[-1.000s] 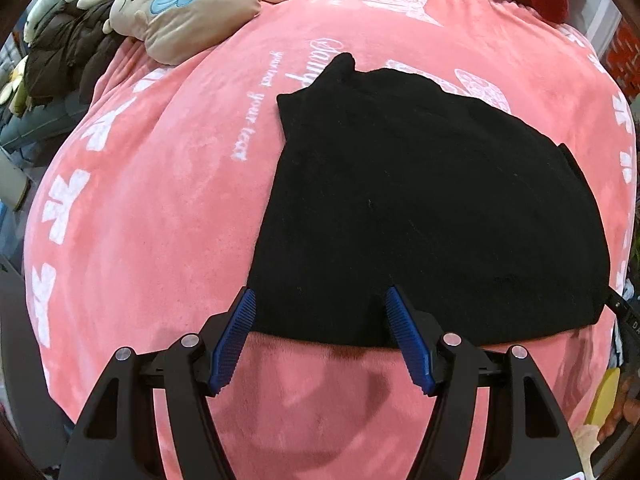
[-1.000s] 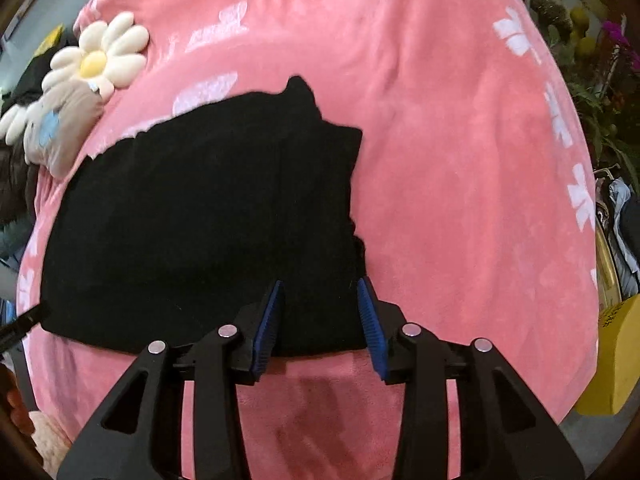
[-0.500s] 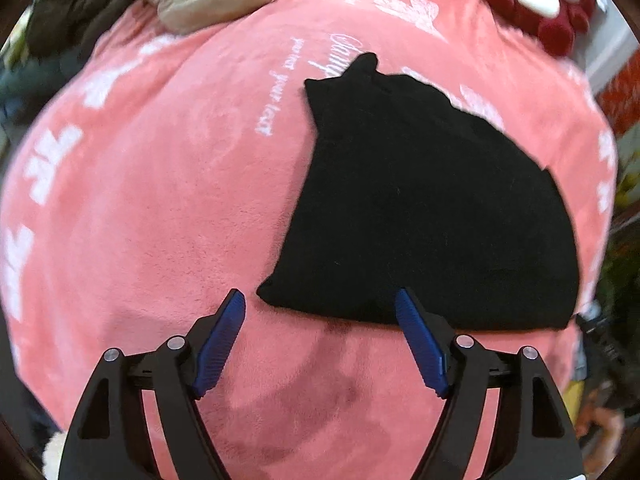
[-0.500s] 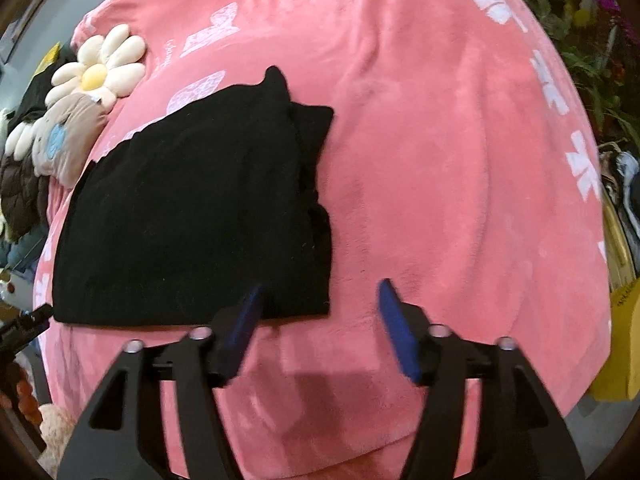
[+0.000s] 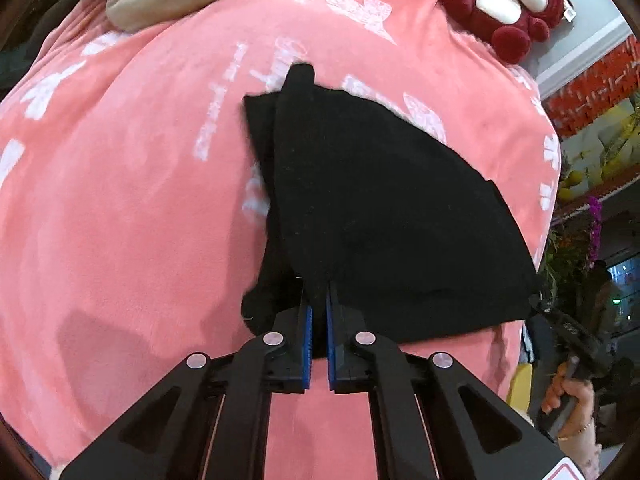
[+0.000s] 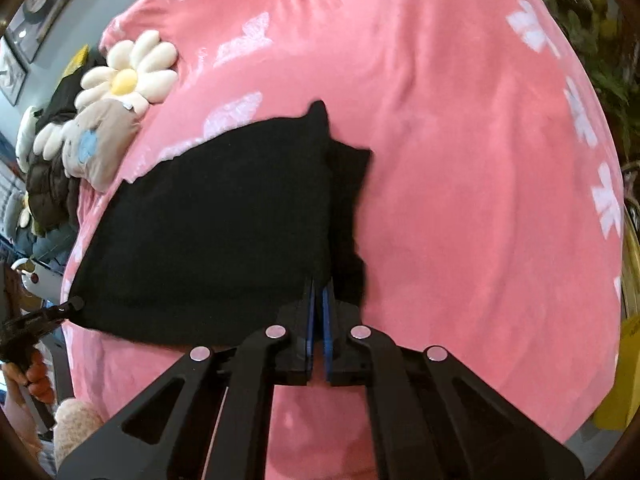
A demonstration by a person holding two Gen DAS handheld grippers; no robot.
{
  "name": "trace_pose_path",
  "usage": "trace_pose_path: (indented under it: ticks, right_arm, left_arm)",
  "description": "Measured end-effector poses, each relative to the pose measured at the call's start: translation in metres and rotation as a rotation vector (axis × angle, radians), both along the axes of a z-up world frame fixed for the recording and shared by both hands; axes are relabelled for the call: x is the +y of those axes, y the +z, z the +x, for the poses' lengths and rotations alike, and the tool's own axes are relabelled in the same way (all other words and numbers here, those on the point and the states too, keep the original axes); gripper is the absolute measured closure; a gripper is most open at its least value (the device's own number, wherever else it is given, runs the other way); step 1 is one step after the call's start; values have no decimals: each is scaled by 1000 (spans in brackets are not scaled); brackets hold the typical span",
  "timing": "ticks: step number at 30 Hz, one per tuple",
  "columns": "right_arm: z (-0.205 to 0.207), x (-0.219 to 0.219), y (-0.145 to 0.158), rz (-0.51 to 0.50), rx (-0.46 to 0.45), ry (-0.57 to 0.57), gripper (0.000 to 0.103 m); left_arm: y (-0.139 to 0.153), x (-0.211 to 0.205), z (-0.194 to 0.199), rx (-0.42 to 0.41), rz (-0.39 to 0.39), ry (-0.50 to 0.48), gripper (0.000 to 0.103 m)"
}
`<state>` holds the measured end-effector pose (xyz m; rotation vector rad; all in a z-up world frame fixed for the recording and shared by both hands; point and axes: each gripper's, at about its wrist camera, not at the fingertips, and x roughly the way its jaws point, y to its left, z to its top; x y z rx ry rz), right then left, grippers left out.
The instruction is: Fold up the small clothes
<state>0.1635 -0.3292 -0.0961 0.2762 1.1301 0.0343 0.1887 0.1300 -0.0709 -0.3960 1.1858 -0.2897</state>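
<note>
Both grippers, left (image 5: 318, 300) and right (image 6: 319, 296), clamped the black cloth's (image 5: 380, 208) near hem (on pink blanket (image 5: 120, 200)).

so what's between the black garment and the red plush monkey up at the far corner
Nothing but bare pink blanket, with a white printed pattern. The left wrist view shows it: the black garment ends well short of the red plush monkey, which sits at the blanket's far edge.
</note>
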Motion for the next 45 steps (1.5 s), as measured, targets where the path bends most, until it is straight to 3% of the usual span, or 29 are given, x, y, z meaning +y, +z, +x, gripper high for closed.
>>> trace_pose_path:
  ticks: [2,3,4,5,6,7,9,10,16,17,18,19,20,22,25,27,31,34,36,38,39,40,42,45]
  right_arm:
    - [-2,-3,-24,37,62,-3,97]
    - [-5,-3,-22,45,44,-14,94]
    - [-8,-2,-13,27,14,-28,90]
    - [-10,-3,-5,10,-5,-48,72]
    - [-12,-4,0,9,-20,-64,50]
    - [-14,-5,6,19,-45,-80,43]
    - [-12,-5,4,31,-37,-69,40]
    - [-9,-5,-2,48,-16,-59,39]
    - [6,4,-34,157,3,-84,37]
    - [9,6,-33,159,-13,-90,51]
    - [13,6,-32,172,-8,-91,83]
    - [18,4,-29,232,9,-103,96]
    - [20,2,-23,277,15,-109,96]
    - [21,4,3,270,-3,-74,96]
    - [1,0,41,255,-8,-8,97]
    - [-18,-2,51,225,14,20,97]
    - [-64,-6,24,196,149,17,97]
    - [-82,-3,-20,99,254,-8,94]
    - [-88,-15,-18,113,227,-95,81]
    - [-86,-23,6,124,138,-135,81]
    - [-78,-26,26,121,75,-138,72]
    - [-70,-26,36,119,46,-128,65]
    - [-46,-23,52,106,-19,-98,51]
    - [4,-15,48,69,-43,-41,51]
  left_arm:
    - [-23,3,-2,66,57,1,98]
    - [-35,6,-2,110,41,14,95]
    - [-34,8,-4,105,23,43,89]
    - [-29,9,-6,81,26,64,89]
    - [-21,8,-8,50,40,68,82]
    - [-14,5,-11,21,63,65,58]
    - [-1,1,-15,-41,107,92,29]
    - [1,-1,-14,-57,111,103,23]
    - [-38,-1,2,88,19,193,21]
    - [-38,0,2,55,19,219,21]
    - [-35,-1,5,37,-4,213,34]
    - [-33,-1,6,37,-31,203,78]
    - [-32,0,13,71,-90,186,96]
    - [-18,9,16,97,-196,216,95]
    - [24,13,4,43,-188,145,96]
    - [38,15,-13,66,-187,111,96]
    - [24,8,-50,175,-149,44,95]
    - [-12,-7,-72,252,-22,25,90]
    - [-22,-6,-74,285,53,89,90]
    - [-4,1,-69,236,22,142,89]
    - [9,5,-64,189,10,159,78]
    - [23,8,-58,138,14,173,58]
    - [53,7,-32,9,51,179,39]
    - [59,0,5,-66,87,147,35]
